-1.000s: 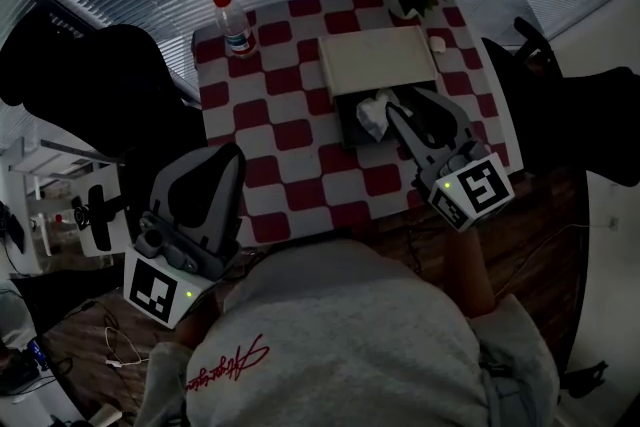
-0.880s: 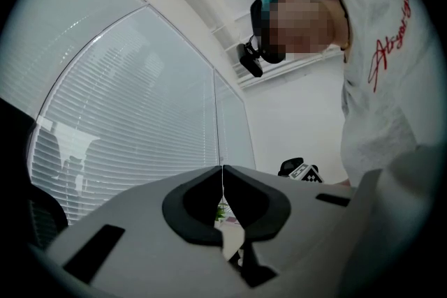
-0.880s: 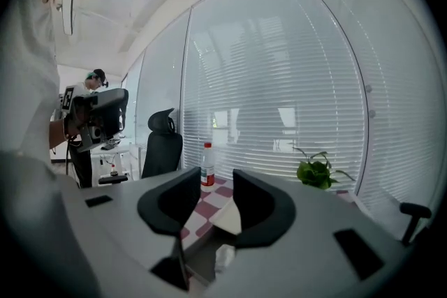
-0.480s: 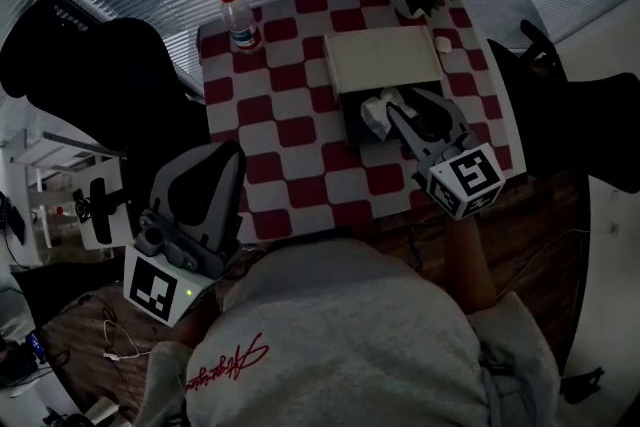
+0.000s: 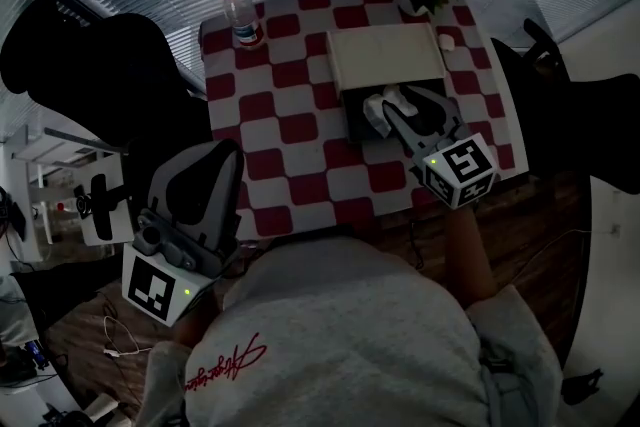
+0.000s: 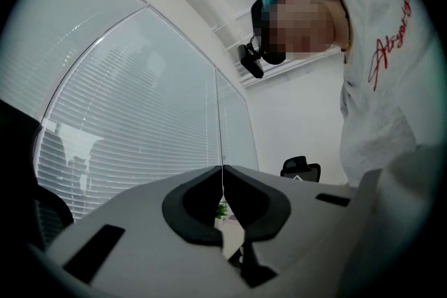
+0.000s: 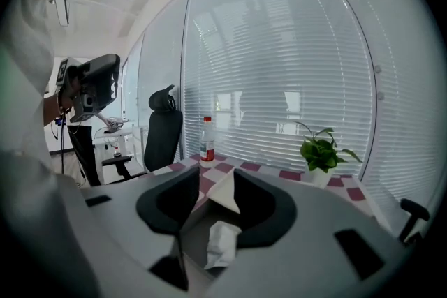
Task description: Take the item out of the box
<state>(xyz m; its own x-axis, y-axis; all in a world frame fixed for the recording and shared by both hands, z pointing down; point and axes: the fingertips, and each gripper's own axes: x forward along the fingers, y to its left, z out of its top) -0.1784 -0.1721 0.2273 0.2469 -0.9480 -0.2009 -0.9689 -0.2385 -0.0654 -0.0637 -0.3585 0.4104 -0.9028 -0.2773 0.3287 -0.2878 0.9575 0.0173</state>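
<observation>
The fingers of our right gripper stand wide apart and have just been opening further. They grip nothing. The crumpled white item lies just below the gap between them, inside the open box towards the far right corner of the bench. Its long axis seems to run along our pointing line, so we would close across its narrow width. Our left gripper, fingers together and empty, hangs off the near left corner, well apart.
</observation>
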